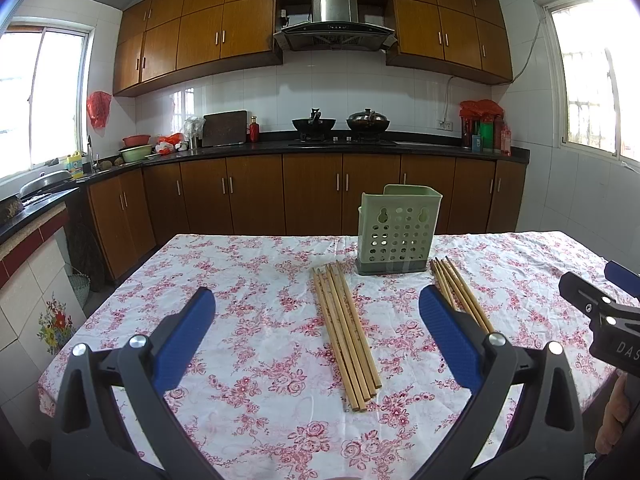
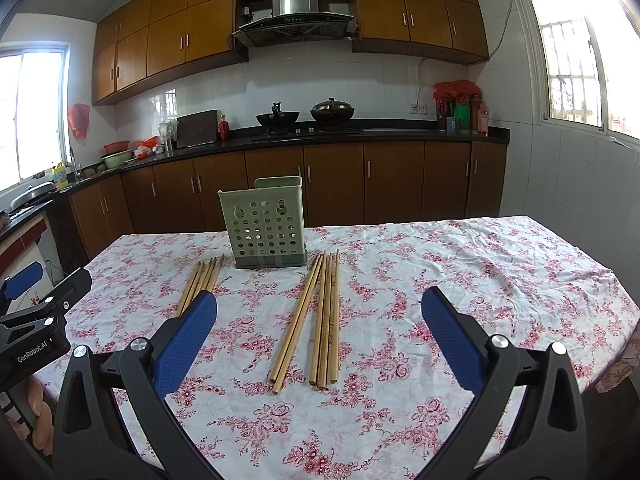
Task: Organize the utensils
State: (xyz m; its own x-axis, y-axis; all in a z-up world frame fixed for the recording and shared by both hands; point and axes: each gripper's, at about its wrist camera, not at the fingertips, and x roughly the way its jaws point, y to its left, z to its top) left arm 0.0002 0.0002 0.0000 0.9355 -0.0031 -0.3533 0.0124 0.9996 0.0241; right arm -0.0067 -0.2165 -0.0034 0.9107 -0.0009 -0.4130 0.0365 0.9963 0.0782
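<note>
Left gripper: nearest the lens in the left wrist view; both blue-padded fingers were spread wide with nothing between them, held above the near edge of the table.
Right gripper: fingers likewise spread wide and empty; in the left wrist view its black body showed at 3 o'clock.
Left chopstick bundle: wooden sticks lay flat on the cloth, side by side and touching, between the left gripper's pads; far tips pointed toward 12 o'clock, near ends fanned slightly toward 6 o'clock.
Right chopstick bundle: lay flat between the right gripper's pads; one stick was splayed off toward 7 o'clock, the others ran nearly parallel.
Utensil holder: pale green, perforated, on a grey base, upright at 12 o'clock from both bundles; one bundle's far tips lay near each lower corner. Contents could not be seen.
Tablecloth: white with pink floral print, wrinkled, covering the table.
Background, 12 o'clock: brown kitchen cabinets, with two woks on the stove.
</note>
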